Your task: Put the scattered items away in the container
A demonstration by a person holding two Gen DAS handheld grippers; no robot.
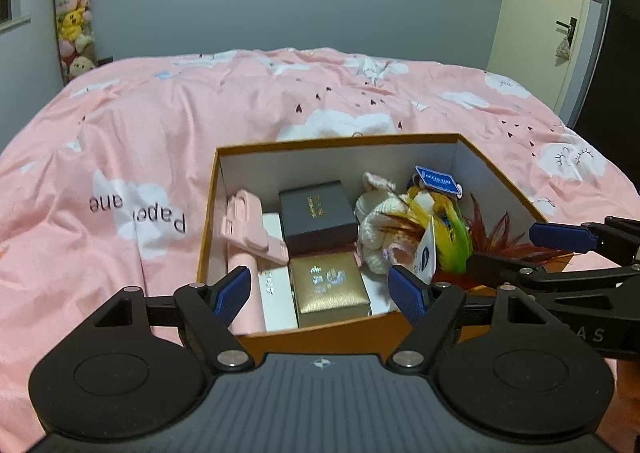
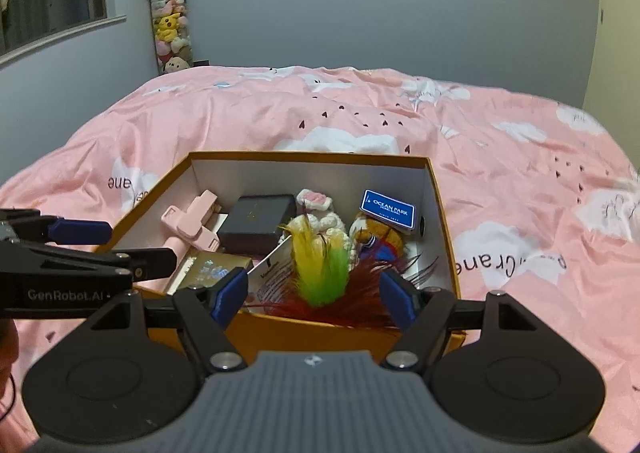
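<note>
Left wrist view
Left gripper [image 1: 322, 293]: jaws spread wide, nothing between the blue pads; it hangs over the near wall of the box.
Container: an orange box [image 1: 344, 333] with white inner walls, standing open on the pink bedspread [image 1: 160, 125].
Left part of the box: a pink clip-like gadget [image 1: 248, 229] lies slanted over a white box [image 1: 276, 297].
Middle: a dark box [image 1: 316, 213] towards the back, a gold box [image 1: 330, 289] touching it at the near side.
Right part: a cream knitted toy [image 1: 380, 221], a yellow-and-green feather tuft [image 1: 452, 237], red feathers [image 1: 496, 237] and a blue tag [image 1: 436, 178] (print too small to read here).
Right gripper [image 1: 516, 249]: enters from the right edge over the box's right corner, its pads apart.

Right wrist view
Right gripper [image 2: 314, 293]: jaws parted and empty; the red feathers [image 2: 360, 293] lie below and between the pads without being pressed.
Orange box [image 2: 320, 333]: just ahead of the gripper, all items inside it.
Contents: pink gadget [image 2: 192, 221] at the left, dark box [image 2: 258, 221] behind the gold box [image 2: 216, 267], feather tuft [image 2: 320, 257] upright in the middle, blue tag [image 2: 388, 209] reading OCEAN PARK at the right back.
Left gripper [image 2: 128, 243]: reaches in from the left edge over the box's left rim, pads apart.
Room: a tall stack of plush toys [image 2: 170, 13] in the far corner (beside a window).
</note>
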